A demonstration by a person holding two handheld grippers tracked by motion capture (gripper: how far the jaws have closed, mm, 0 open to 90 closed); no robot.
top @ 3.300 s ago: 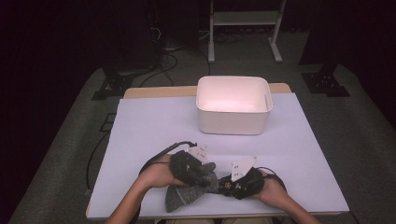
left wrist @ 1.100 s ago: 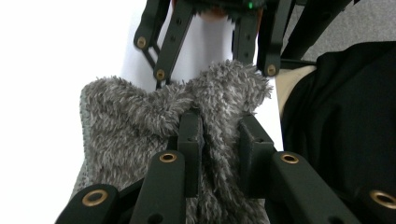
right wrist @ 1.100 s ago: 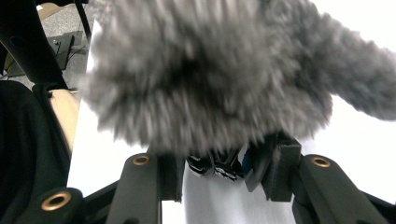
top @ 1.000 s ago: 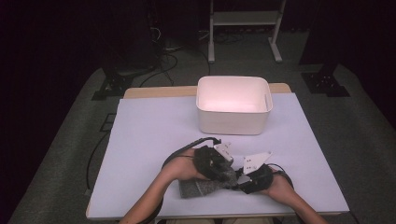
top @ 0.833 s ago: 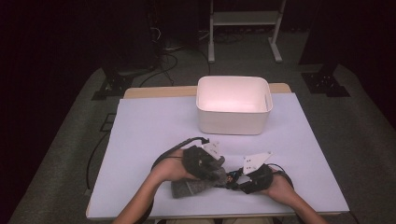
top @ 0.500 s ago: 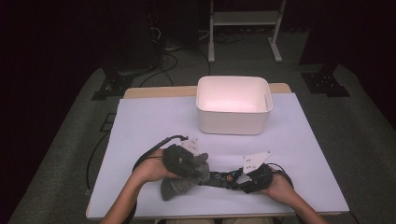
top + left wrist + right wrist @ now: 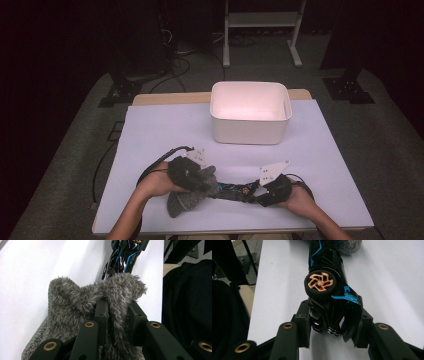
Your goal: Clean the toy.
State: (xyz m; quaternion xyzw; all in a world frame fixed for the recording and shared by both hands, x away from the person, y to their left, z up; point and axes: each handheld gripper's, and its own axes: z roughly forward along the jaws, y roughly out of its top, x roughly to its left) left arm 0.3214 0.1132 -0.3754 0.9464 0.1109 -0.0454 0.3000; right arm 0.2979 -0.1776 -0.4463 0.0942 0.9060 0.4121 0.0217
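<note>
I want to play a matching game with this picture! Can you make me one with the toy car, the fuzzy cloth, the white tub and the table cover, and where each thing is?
Things:
1. toy car
2. fuzzy grey cloth
3. white tub
4. pale table cover

Places or states:
A. pinched by the left gripper
B. spread flat under everything
C. standing at the far side of the table, nothing gripping it
D. held at one end by the right gripper

Right pairs: 1-D, 2-A, 3-C, 4-B

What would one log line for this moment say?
left gripper: shut on cloth | right gripper: shut on toy car | bin: untouched
</note>
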